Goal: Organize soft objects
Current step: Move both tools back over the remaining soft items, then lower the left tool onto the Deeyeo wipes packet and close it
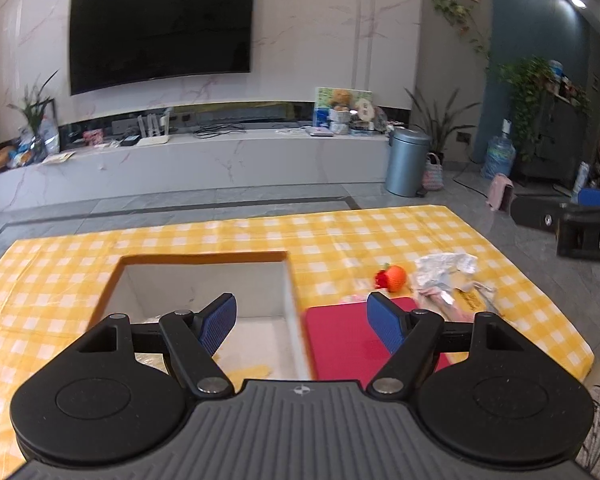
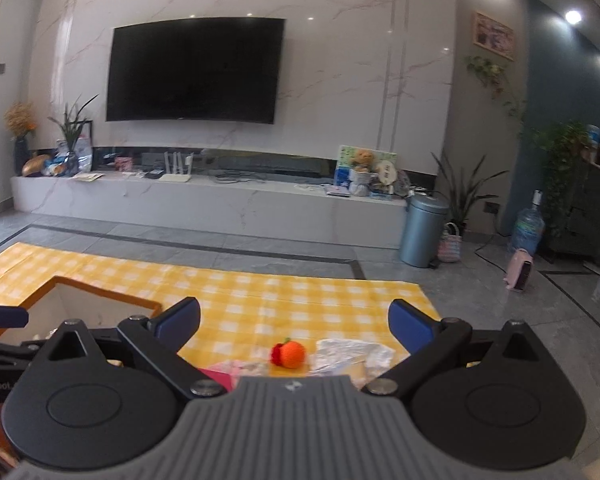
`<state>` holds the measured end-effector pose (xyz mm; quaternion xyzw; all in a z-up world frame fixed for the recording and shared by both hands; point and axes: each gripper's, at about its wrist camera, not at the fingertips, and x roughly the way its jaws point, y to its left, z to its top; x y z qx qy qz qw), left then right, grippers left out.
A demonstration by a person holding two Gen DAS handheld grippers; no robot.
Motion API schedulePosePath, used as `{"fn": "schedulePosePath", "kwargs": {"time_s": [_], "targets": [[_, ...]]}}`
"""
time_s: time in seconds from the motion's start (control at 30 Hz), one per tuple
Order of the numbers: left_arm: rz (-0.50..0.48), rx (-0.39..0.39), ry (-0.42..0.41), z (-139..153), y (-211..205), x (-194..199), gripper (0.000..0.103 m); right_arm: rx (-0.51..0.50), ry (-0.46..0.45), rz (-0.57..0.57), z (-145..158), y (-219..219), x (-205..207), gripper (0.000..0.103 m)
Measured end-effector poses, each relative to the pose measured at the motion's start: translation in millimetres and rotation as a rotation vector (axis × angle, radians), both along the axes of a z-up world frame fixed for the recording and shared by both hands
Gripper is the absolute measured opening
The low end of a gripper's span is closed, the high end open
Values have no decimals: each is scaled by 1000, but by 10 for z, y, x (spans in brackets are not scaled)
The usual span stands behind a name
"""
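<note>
Left gripper (image 1: pixel 302 320) held above the near edge of a yellow checked cloth (image 1: pixel 260 236), its 2 blue-padded fingers (image 1: pixel 219 322) spread wide with nothing between them. Below the left finger, an open cardboard box (image 1: pixel 204 280) with a pale interior and an orange-brown rim; something pale and yellowish at its bottom, too blurred to identify. Just right of the box, touching or nearly touching its wall, a flat red pad (image 1: pixel 340 340), partly under the right finger. Beyond the pad, a small orange knitted fruit toy (image 1: pixel 394 278) with a red piece on its left, lying on the cloth. Beside the toy on its right, crumpled white and silvery wrapping (image 1: pixel 444 270), with pinkish soft material under and in front of it. Right gripper (image 2: pixel 294 326) likewise spread wide and empty, hovering over the same cloth (image 2: pixel 260 300), with the orange toy (image 2: pixel 290 354) roughly between its fingers further ahead and the crumpled wrapping (image 2: pixel 352 354) just to the right. Box corner (image 2: pixel 100 292) at lower left in that view. In the background, a wall television (image 1: pixel 160 36) and a grey bin (image 1: pixel 406 160) on the tiled floor.
</note>
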<state>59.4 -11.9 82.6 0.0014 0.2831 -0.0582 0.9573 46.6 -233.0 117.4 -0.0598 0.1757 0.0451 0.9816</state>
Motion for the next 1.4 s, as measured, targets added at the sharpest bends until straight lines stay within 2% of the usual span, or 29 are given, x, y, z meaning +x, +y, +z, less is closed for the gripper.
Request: {"fn": "schedulePosePath", "kwargs": {"time_s": [0.13, 0.3, 0.47, 0.6, 0.87, 1.03, 1.17, 1.23, 1.27, 1.3, 1.4], "targets": [[-50, 12, 24, 13, -286, 45, 87, -9, 8, -15, -11, -227, 0, 100], [-102, 11, 76, -57, -636, 177, 87, -35, 67, -96, -185, -523, 158, 100], [-131, 33, 127, -193, -1041, 403, 87, 108, 116, -105, -317, -935, 293, 100], [-137, 12, 192, -311, -1278, 558, 87, 137, 154, -144, -454, -1146, 424, 100], [-158, 33, 269, -426, -1496, 732, 87, 163, 401, -238, -1129, -1415, 1006, 100], [-135, 67, 279, -389, -1514, 754, 87, 50, 565, -216, -1499, -1300, 1237, 100], [-126, 53, 285, -328, -1469, 756, 87, -7, 694, -187, -1787, -1180, 1349, 99], [-136, 53, 290, -282, -1468, 776, 87, -30, 728, -160, -1873, -1112, 1363, 97], [-140, 53, 288, -253, -1463, 777, 87, -36, 729, -146, -1884, -1083, 1356, 90], [-145, 54, 284, -225, -1466, 781, 87, -38, 732, -134, -1898, -1066, 1352, 87], [-153, 46, 282, -151, -1441, 787, 87, -37, 766, -124, -1941, -1049, 1378, 87]]}}
